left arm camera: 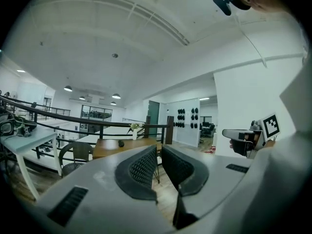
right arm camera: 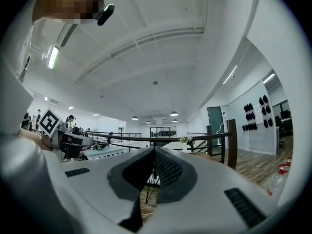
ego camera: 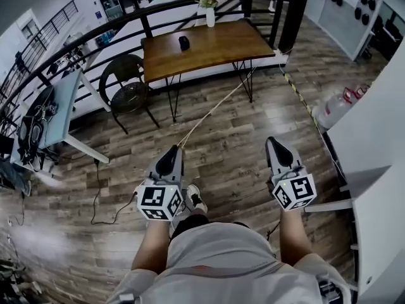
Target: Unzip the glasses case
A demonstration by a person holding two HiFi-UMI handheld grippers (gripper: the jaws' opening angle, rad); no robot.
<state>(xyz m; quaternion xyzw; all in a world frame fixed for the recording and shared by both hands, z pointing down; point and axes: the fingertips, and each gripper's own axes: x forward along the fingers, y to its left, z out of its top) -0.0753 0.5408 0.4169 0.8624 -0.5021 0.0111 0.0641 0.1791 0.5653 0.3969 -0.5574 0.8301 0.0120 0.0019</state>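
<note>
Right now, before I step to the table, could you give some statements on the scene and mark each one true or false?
1. The left gripper and the right gripper are both shut and empty. True.
2. The dark case lies on the wooden table. True.
3. The left gripper touches the case. False: both grippers are far from the table.
4. The vase of flowers stands on the floor. False: it stands on the table.
5. A chair stands by the table. True.
</note>
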